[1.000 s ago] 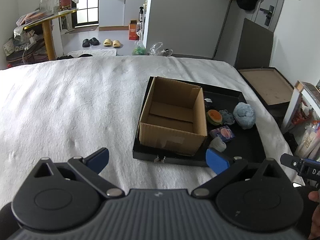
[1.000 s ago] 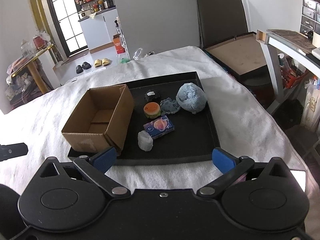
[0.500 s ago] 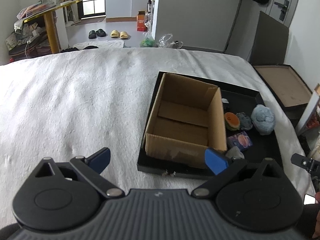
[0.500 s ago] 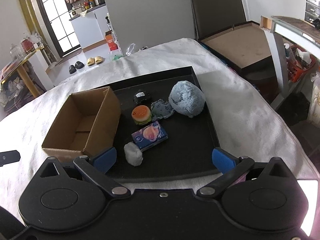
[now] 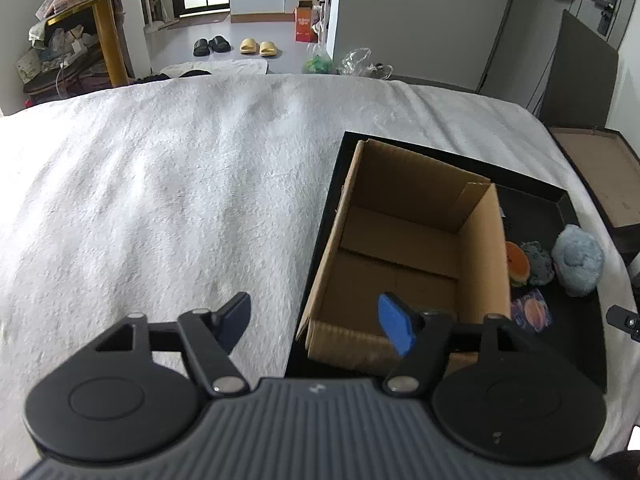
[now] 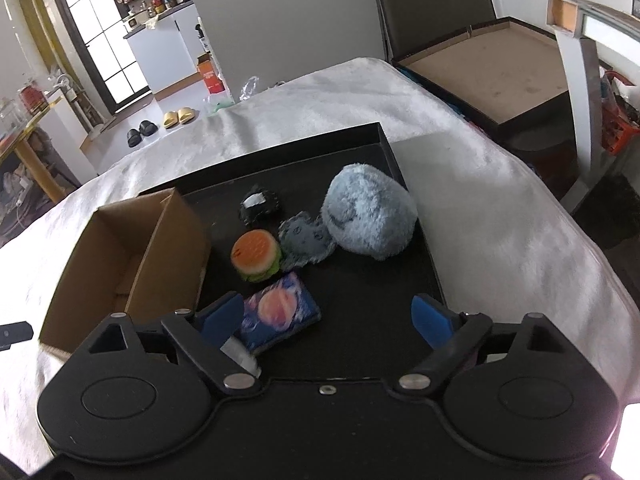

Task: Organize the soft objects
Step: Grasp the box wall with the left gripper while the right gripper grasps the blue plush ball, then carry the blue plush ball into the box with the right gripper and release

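Observation:
An open, empty cardboard box (image 5: 404, 256) (image 6: 132, 256) stands at the left of a black tray (image 6: 360, 280) (image 5: 576, 332) on a white bed. On the tray lie a fluffy blue ball (image 6: 370, 212) (image 5: 578, 258), a grey plush (image 6: 306, 240), a burger toy (image 6: 256, 256) (image 5: 518, 264), a blue packet (image 6: 280, 312) (image 5: 532, 314), a black item (image 6: 260, 204) and a white piece (image 6: 240, 354) partly hidden by my finger. My left gripper (image 5: 316, 326) is open over the box's near left corner. My right gripper (image 6: 328, 320) is open above the tray's near part, by the packet.
The white blanket (image 5: 160, 208) spreads wide to the left. A dark box with a brown inside (image 6: 492, 68) stands past the bed's right edge, with a desk leg (image 6: 580, 92) beside it. Slippers (image 5: 256, 46) lie on the floor beyond.
Both grippers have moved forward and closer to the tray. The left one has come over the box's near corner; the right one has come over the packet and white piece. Both stay open.

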Motion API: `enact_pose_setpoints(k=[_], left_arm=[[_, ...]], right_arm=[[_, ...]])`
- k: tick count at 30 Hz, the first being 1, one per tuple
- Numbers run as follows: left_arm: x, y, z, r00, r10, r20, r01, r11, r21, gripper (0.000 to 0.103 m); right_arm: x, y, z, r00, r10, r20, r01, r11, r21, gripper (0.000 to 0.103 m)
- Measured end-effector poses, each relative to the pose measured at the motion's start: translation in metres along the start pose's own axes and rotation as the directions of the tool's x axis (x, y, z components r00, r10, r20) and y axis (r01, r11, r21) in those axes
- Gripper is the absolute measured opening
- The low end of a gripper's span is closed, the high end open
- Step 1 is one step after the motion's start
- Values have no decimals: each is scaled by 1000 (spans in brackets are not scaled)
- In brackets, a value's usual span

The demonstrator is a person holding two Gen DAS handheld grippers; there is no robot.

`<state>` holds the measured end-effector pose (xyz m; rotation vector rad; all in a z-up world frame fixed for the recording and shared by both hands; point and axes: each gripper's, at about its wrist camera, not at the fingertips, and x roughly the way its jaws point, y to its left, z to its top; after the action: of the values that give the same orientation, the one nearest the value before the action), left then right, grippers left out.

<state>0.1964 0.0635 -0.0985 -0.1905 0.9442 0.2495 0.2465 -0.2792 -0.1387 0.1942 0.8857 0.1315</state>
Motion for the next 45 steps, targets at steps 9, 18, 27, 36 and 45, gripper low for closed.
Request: enact_pose_setpoints(k=[9, 18, 27, 36, 45], left_arm=[[41, -12, 20, 999, 14, -51, -13, 1000, 12, 46], [73, -16, 38, 994, 29, -107, -29, 1000, -2, 27], [94, -16, 44, 984, 33, -176, -39, 999, -30, 14], [90, -13, 42, 977, -17, -213, -1, 997, -83, 12], [78, -13, 30, 984, -61, -169, 52, 997, -58, 12]], right_arm=[[46, -15, 29, 999, -30, -12, 30, 1000, 6, 89], [85, -22, 52, 998, -56, -16, 56, 998, -29, 84], [122, -27, 71, 993, -106, -51, 102, 992, -75, 74], [117, -21, 62, 991, -98, -96, 84, 987, -140, 48], [79, -15, 54, 994, -89, -68, 82, 991, -105, 45]])
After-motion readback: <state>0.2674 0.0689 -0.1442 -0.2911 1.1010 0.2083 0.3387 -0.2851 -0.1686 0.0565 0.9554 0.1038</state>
